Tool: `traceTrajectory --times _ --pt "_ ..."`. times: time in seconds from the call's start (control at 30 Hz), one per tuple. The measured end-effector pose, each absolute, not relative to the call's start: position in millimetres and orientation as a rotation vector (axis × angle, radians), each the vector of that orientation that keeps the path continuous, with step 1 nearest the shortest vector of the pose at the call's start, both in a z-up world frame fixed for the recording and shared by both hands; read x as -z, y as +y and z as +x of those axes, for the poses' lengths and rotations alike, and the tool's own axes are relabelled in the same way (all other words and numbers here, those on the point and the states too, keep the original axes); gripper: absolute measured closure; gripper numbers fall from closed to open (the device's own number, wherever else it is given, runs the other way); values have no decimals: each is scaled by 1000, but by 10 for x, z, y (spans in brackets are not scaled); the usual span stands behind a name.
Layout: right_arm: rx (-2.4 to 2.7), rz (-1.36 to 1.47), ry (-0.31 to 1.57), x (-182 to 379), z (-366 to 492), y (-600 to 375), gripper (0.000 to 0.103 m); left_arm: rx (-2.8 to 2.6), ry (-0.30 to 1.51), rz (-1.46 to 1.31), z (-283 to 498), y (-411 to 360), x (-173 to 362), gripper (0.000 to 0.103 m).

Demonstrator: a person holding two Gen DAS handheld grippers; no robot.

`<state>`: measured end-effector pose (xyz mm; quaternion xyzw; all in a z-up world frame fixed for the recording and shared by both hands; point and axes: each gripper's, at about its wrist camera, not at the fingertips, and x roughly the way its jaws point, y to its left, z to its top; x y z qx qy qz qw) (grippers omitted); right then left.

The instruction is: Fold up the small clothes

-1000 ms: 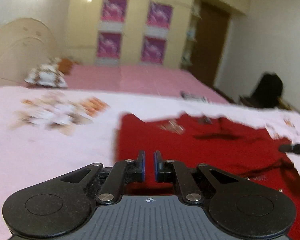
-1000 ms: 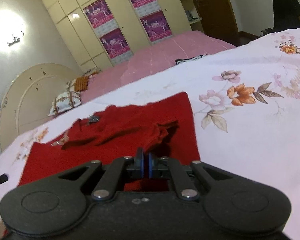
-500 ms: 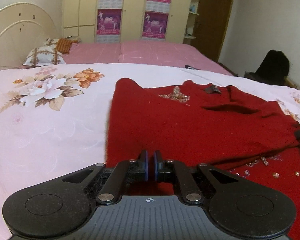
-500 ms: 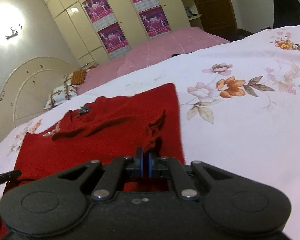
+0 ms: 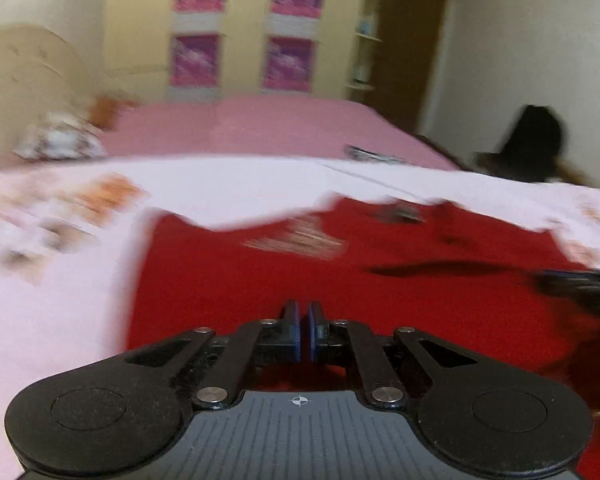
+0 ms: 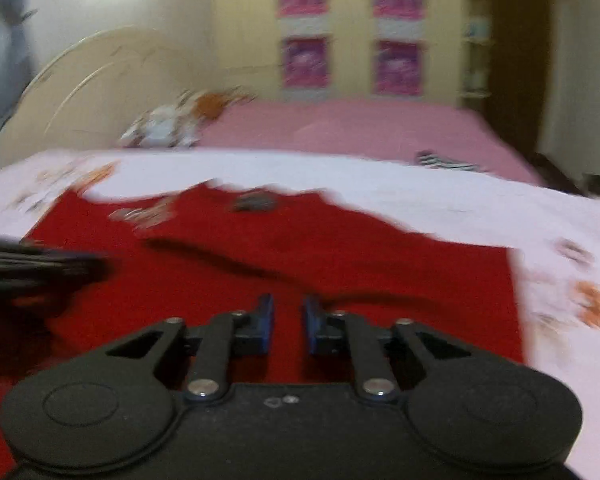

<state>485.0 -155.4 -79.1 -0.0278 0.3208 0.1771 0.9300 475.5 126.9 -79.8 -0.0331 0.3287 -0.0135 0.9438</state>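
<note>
On the floral sheet [image 6: 440, 200], the red garment [image 5: 260, 280] lies flat; left gripper [image 5: 302, 330] pressed together, whether pinching cloth I cannot tell; right gripper [image 6: 287, 322] spread.

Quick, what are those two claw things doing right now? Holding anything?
Left gripper: shut; whether it pinches the red garment cannot be told.
Right gripper: open, holding nothing.

Left gripper [image 5: 303, 322] level, blue pads pressed nearly together, right gripper [image 6: 287, 322] level, pads parted with a clear gap, each gripper visible at the other's frame edge
</note>
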Motion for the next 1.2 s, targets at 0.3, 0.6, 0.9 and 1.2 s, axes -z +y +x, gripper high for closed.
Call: traceTrajectory --times 0.3,0.6,0.9,1.2 --pt "-365 -40 661 826 4871 -1711 78 -38 721 -123 5258 1668 904 96" --pt "-375 -19 670 658 4814 -1863 77 -118 748 -53 5324 1734 907 96" --pt "-327 10 690 626 4791 -2010 74 -47 690 -148 4936 1480 793 96" --pt "-521 -206 683 762 4358 -1367 77 26 662 105 4285 972 992 92"
